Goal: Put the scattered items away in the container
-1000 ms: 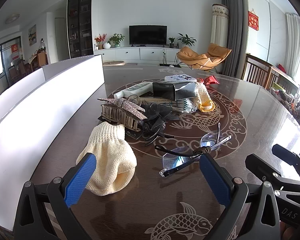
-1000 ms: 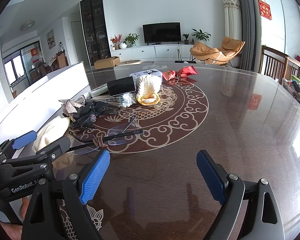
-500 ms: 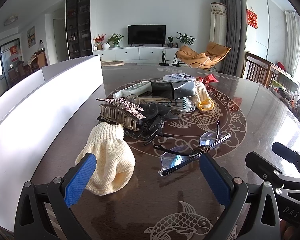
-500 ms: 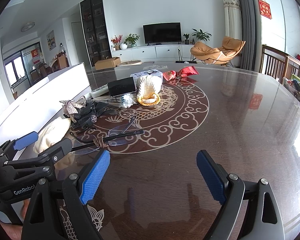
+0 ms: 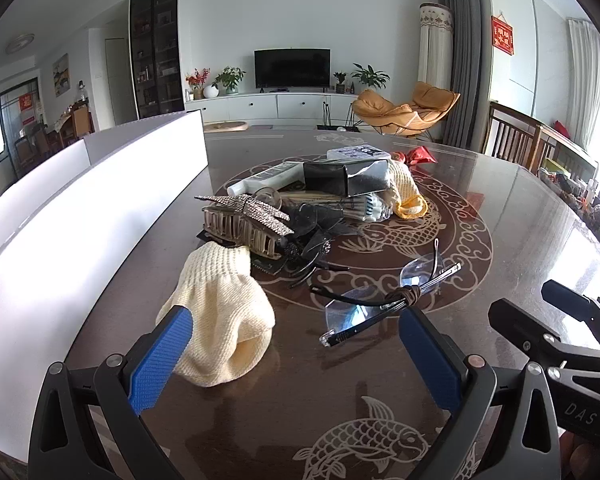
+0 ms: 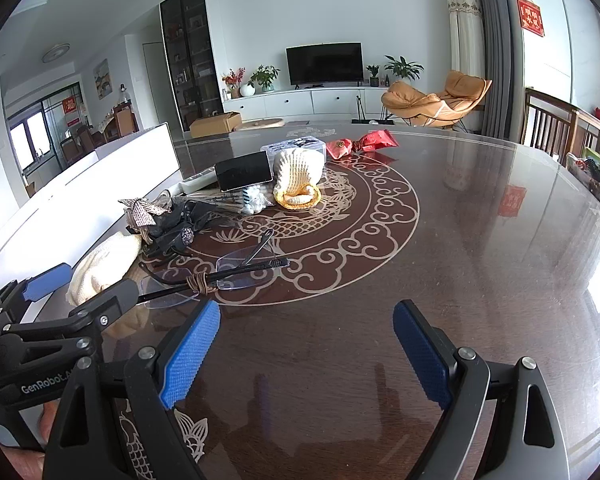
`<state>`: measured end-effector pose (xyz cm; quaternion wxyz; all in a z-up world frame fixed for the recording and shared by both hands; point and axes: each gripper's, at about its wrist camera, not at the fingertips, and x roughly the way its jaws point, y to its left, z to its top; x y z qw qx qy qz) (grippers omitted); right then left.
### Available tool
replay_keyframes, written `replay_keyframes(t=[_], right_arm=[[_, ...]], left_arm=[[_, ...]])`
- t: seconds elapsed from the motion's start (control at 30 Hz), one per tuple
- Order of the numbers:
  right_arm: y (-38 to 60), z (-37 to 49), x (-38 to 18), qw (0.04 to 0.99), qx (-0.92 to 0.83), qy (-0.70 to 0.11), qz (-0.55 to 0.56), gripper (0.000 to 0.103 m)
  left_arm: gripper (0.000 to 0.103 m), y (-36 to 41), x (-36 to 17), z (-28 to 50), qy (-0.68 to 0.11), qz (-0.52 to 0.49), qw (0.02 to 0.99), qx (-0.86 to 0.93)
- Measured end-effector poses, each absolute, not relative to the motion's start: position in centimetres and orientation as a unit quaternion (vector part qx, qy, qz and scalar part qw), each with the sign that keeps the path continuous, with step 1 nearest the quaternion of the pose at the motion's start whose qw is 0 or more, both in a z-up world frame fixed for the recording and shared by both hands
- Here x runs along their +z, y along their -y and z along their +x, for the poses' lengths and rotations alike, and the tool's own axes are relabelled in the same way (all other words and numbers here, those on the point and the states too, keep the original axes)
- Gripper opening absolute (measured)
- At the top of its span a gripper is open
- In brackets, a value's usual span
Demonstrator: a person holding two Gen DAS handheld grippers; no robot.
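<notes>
While both of my grippers hang over the near edge of the dark table, neither one has anything in it. The left gripper has its blue pads spread wide, and so does the right gripper; only bare tabletop shows between the right one's jaws.

I take the rimless glasses as my landmark, lying on the patterned ring of the table with a brown band wound round the folded arms. Just left of the glasses lies a cream knitted glove, whose near end sits behind my left gripper's left pad in the left wrist view, though I cannot tell whether they touch. Beyond the glasses and slightly left is a jewelled hair claw on a tangle of black hair clips. Further beyond the glasses I see a white tube, a black box, a packet of cotton swabs and a second cream glove with a yellow cuff. Far beyond the glasses lies a red wrapper.

The white container stands well left of the glasses, its long wall running along the table's left edge.
</notes>
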<state>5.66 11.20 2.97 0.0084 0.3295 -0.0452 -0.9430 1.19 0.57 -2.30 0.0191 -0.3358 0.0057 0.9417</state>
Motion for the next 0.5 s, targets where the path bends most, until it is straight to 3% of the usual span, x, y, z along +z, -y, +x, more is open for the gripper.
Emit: replay_keyframes(t=[0.3, 0.5], right_arm=[[-10.7, 4.7, 2.5, 0.012, -0.934, 0.036, 0.356, 0.089], [-8.0, 2.3, 2.6, 0.067, -0.920, 0.015, 0.385, 0.089]], left_arm=[[0.103, 4.3, -2.3, 4.4, 0.025, -0.356, 0.002, 0.934], [0.103, 4.6, -2.8, 5.3, 0.013, -0.364, -0.008, 0.931]])
